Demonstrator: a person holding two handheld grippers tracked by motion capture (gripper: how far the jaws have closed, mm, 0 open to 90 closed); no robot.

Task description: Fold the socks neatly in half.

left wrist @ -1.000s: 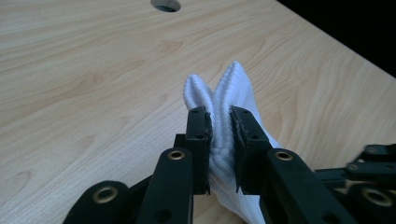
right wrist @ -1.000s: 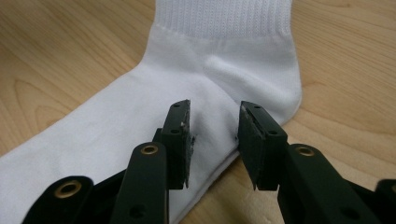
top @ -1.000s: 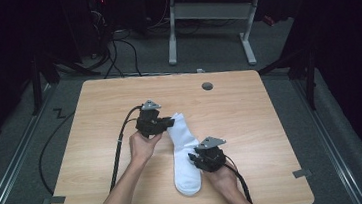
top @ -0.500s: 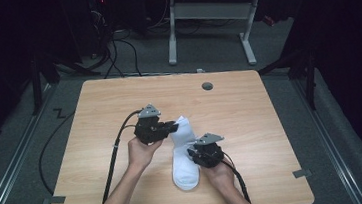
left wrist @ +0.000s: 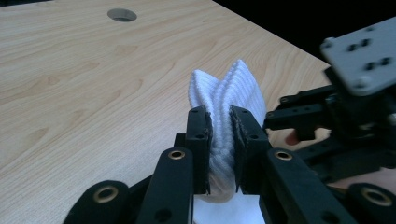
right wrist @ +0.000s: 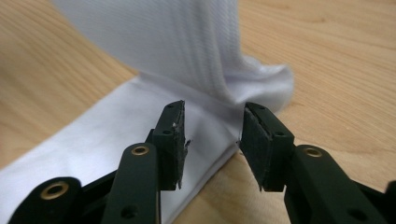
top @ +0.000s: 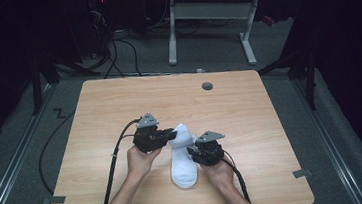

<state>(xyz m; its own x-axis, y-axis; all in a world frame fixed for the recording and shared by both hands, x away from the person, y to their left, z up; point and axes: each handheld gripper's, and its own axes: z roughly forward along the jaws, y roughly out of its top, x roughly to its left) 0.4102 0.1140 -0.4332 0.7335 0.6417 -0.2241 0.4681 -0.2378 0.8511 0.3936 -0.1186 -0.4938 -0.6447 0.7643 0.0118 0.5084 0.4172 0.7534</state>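
A white sock [top: 183, 166] lies on the wooden table [top: 249, 105], toe toward the person. My left gripper [top: 172, 133] is shut on its ribbed cuff end [left wrist: 229, 84], held raised and bent back over the rest of the sock; the pads [left wrist: 200, 135] pinch the bunched fabric. At the sock's right edge sits my right gripper [top: 193, 154]. Its jaws have just been opening and stand apart [right wrist: 212, 136], with the folded edge of the sock [right wrist: 177, 46] between them and the pads off the cloth. The left gripper view also shows the right gripper [left wrist: 336, 121] close by.
A round cable hole [top: 207, 86] sits near the table's far edge. Black cables [top: 116, 158] trail from both grippers off the near edge. Beyond the table stand white desk legs [top: 172, 32] on a dark floor with more cables.
The left gripper has drawn the cuff toward the person, so the sock now looks shorter and folded. The right gripper's jaws stand wider apart than before.
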